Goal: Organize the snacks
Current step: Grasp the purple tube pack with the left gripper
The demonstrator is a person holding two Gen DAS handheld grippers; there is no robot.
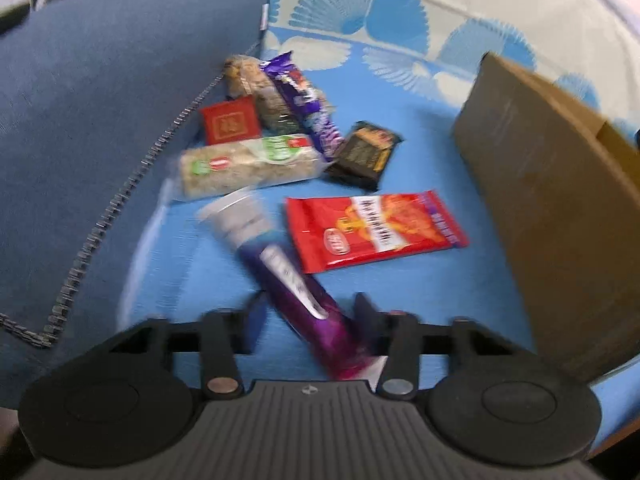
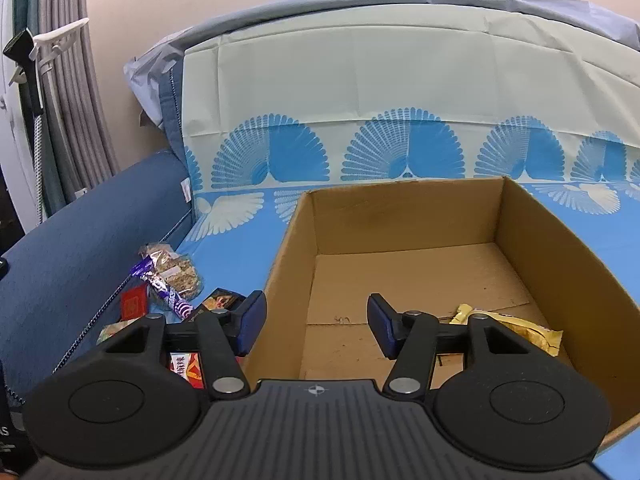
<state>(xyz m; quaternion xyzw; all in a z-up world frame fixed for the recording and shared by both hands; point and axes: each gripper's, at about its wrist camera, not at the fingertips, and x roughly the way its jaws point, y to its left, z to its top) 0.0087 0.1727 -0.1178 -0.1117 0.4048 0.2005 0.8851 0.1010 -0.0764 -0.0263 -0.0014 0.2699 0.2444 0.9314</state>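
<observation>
In the left wrist view my left gripper has its fingers apart, with a long purple snack packet lying slanted between them; whether they grip it I cannot tell. Beyond it lie a red snack bag, an oat bar pack, a small red packet, a dark packet, a purple wrapper and a granola bag. The cardboard box stands to the right. My right gripper is open and empty over the box, which holds a yellow packet.
A dark blue sofa arm borders the snacks on the left. The blue patterned cloth covers the seat and backrest. Curtains and a wall stand behind at left in the right wrist view.
</observation>
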